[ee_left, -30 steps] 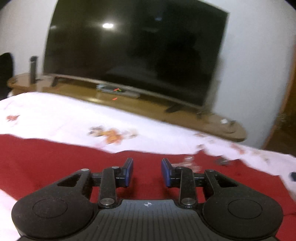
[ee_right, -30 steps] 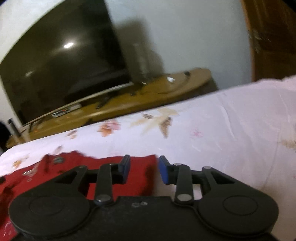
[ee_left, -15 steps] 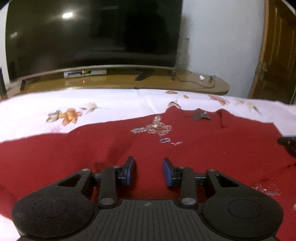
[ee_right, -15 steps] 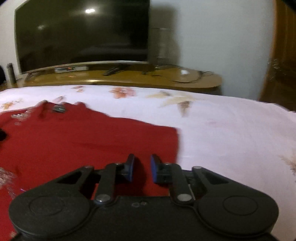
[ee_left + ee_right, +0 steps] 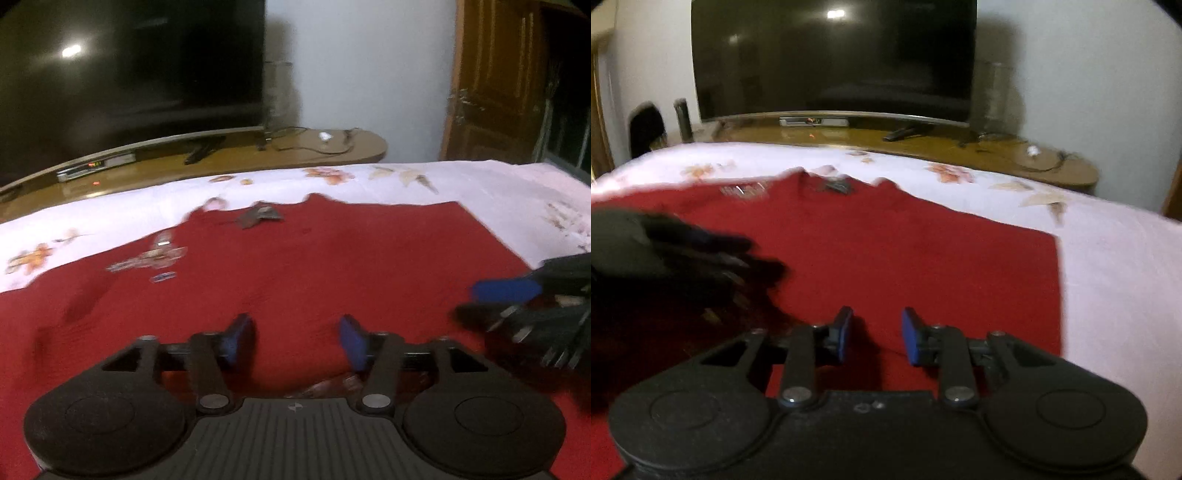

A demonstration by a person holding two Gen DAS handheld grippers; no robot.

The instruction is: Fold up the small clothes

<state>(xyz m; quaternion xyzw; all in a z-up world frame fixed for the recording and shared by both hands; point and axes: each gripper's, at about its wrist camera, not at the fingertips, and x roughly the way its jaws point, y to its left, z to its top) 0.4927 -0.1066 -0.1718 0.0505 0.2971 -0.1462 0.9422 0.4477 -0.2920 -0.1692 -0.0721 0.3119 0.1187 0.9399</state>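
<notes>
A red garment lies spread flat on the white floral bed sheet, neckline and dark label at the far edge, silver trim to the left. My left gripper hovers low over its near part with its jaws opening; only the flat cloth shows under the gap. In the right wrist view the same garment fills the middle. My right gripper is over its near right part with its jaws opening and no cloth pinched. Each gripper shows blurred in the other's view: right gripper, left gripper.
A large dark TV stands on a low wooden stand beyond the bed's far edge, with cables and a set-top box on it. A wooden door is at the right. White sheet lies right of the garment.
Both grippers have rolled level and moved over the red garment, towards each other. The left jaws have spread much wider. The right jaws narrowed, then parted again.
</notes>
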